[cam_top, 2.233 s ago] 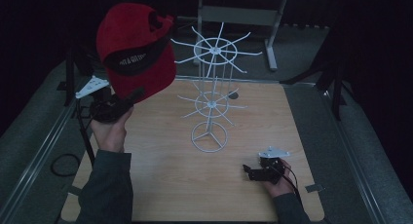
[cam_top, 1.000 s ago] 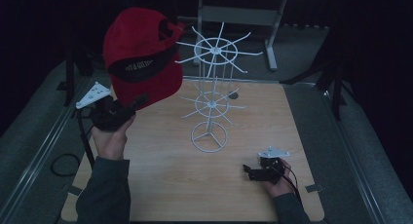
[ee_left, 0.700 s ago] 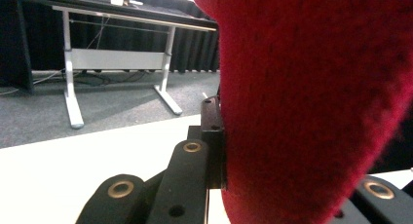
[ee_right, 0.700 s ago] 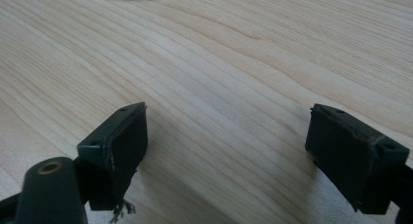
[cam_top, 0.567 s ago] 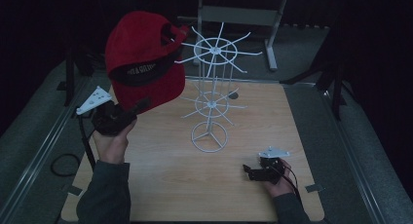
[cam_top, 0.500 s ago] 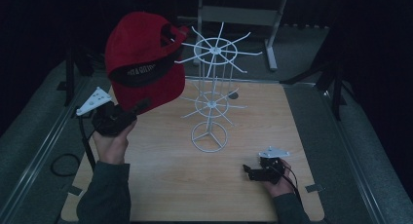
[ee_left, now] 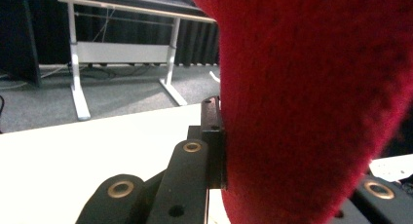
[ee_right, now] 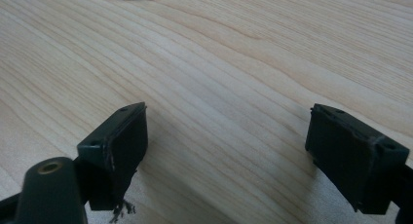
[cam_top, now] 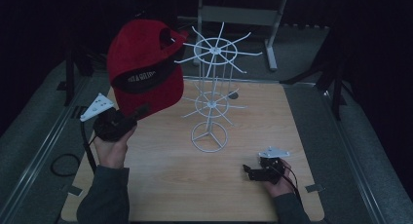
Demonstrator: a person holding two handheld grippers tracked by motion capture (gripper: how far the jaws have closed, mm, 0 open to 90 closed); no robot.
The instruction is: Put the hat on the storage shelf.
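Two grippers: at left of the frame, the left gripper (cam_top: 139, 112) holds a red cap (cam_top: 144, 73) aloft, jaws clamped on its edge, just left of the white wire rack (cam_top: 211, 95); lower right, the right gripper (cam_top: 254, 172) rests on the surface (cam_top: 160, 185), jaws wide.
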